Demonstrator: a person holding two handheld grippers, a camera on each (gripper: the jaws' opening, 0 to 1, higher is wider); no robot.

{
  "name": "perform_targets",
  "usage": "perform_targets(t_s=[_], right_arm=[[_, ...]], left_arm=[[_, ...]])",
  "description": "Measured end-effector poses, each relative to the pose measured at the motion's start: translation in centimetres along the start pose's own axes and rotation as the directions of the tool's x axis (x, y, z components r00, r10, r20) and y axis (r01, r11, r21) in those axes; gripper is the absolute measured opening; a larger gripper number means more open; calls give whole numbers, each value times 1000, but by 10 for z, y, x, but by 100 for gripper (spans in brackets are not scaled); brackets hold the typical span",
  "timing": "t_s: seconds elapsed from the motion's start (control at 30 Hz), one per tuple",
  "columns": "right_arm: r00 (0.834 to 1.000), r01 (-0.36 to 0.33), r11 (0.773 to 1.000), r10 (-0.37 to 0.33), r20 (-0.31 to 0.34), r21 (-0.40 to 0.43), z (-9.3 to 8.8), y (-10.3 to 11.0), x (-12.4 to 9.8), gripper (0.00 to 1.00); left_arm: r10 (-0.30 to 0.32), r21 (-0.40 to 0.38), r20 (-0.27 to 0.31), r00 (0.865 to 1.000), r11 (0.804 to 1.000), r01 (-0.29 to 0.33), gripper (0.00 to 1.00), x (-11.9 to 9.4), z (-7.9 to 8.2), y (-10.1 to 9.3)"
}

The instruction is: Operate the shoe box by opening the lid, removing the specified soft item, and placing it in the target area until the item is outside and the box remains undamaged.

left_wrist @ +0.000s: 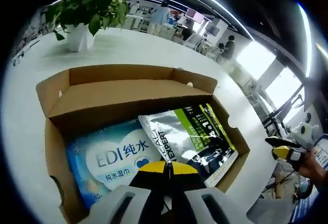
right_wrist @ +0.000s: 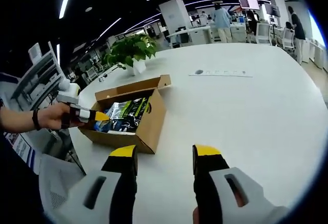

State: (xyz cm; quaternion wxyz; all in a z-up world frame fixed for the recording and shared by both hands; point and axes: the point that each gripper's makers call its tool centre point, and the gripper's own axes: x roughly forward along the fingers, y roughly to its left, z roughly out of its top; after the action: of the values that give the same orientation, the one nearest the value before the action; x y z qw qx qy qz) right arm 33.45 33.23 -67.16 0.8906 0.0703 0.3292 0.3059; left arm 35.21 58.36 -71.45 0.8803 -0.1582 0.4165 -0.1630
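The cardboard shoe box (left_wrist: 54, 147) stands open on the white table, its lid flap folded back at the far side. Inside lie a blue soft pack of wet wipes (left_wrist: 110, 157) and, beside it, a silver, green and black pouch (left_wrist: 192, 134). My left gripper (left_wrist: 167, 168) hovers over the box's near edge, jaws shut with nothing between them. In the right gripper view the box (right_wrist: 151, 119) sits left of centre, and a hand holds the left gripper (right_wrist: 100, 116) at its left rim. My right gripper (right_wrist: 165, 155) is open and empty, well short of the box.
A potted plant (left_wrist: 87, 14) in a white pot stands behind the box on the table (right_wrist: 246, 111). A thin printed strip (right_wrist: 220, 73) lies farther out. Desks, chairs and people fill the room's far side. The right gripper (left_wrist: 282, 147) shows at the table's edge.
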Motion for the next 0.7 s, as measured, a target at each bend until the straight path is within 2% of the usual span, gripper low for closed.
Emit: perform_targets(t_s=[0.3, 0.7], right_arm=[[999, -36, 998, 35, -27, -43, 4, 17, 15, 40], [987, -153, 983, 147, -61, -104, 22, 73, 61, 38]], left_arm=[[10, -13, 3, 1000, 1000, -10, 1, -8, -3, 10], [22, -9, 1, 1000, 1000, -22, 1, -17, -7, 24]])
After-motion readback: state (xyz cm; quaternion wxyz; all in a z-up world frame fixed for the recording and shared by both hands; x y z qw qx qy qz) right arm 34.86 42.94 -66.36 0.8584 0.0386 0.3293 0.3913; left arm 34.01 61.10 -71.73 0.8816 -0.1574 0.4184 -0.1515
